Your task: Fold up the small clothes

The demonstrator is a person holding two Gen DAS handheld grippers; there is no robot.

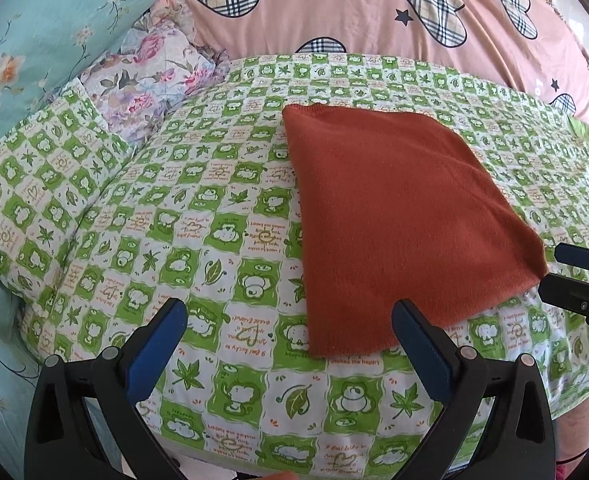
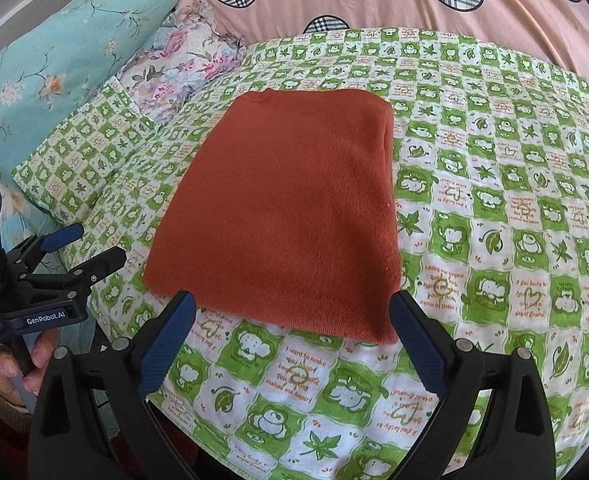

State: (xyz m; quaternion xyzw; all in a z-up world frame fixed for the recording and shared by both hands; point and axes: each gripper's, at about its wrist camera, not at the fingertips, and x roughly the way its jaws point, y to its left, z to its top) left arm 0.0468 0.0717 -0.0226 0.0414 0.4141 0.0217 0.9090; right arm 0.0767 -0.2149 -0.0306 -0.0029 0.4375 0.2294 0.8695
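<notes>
Teal floral pillow [image 1: 34,28] far left, cut off by lens edge. Person's hand [image 2: 10,368] on left gripper [image 2: 84,246] handle shows only in right wrist view; left view catches just tips of right gripper [image 1: 566,272] at frame edge. Both claws spread wide, nothing gripped. Folded rust-orange garment [image 2: 290,216] lies flat on green frog-print sheet [image 2: 494,220], inner layers hidden. Near hem sits just ahead of right gripper, between its fingers; left gripper hangs off its left corner, not touching.

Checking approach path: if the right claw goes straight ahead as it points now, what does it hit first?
Probably the near edge of the folded rust-red garment; the open right claw points right at it, though height above the bedspread is unclear.
</notes>
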